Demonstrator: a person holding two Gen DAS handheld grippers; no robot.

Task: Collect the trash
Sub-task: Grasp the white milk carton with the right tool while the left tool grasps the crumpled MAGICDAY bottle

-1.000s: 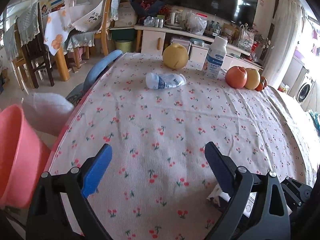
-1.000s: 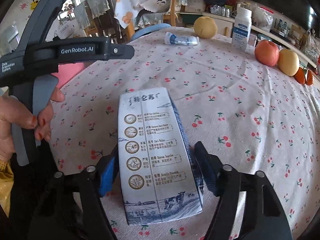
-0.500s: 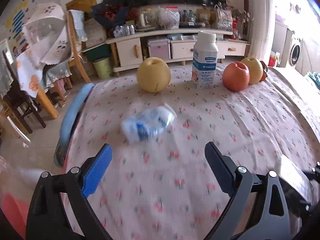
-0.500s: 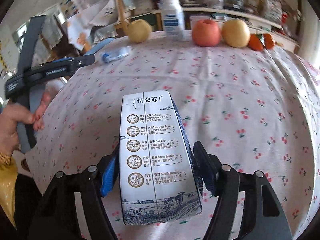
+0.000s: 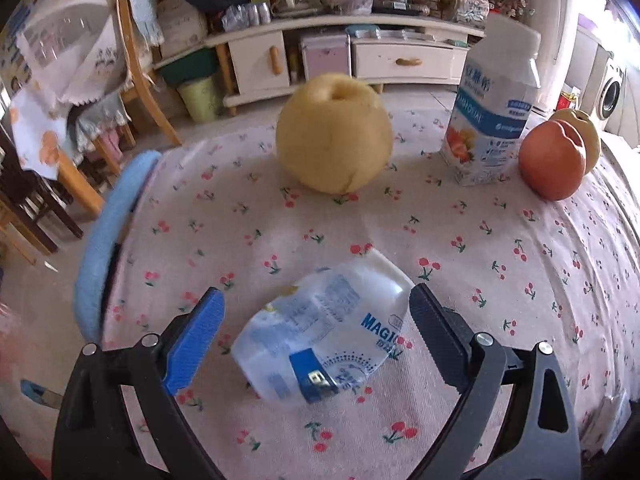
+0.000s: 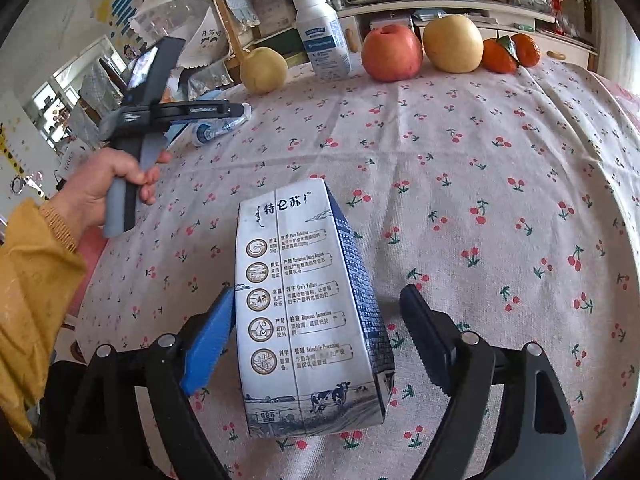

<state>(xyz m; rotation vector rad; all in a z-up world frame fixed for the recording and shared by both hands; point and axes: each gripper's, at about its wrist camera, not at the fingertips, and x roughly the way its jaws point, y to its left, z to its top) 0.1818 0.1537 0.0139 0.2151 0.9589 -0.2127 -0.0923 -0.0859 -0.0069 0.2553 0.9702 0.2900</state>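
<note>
A crushed white plastic bottle with blue print lies on the cherry-print tablecloth. My left gripper is open around it, with a gap at each pad. In the right wrist view a blue-and-white milk carton sits between the jaws of my right gripper, which are opening. The blue left pad is at the carton's edge and the black right pad stands well off it. That view also shows a hand holding the left gripper over the bottle at the table's far left.
A yellow pear, an upright white yogurt bottle, a red apple and two oranges line the table's far side. A blue chair cushion hugs the left edge. Chairs and a cabinet stand beyond.
My left gripper has travelled across the table to the crushed bottle, which now lies between its jaws. The right gripper's jaws have widened and the right pad has come off the carton.
</note>
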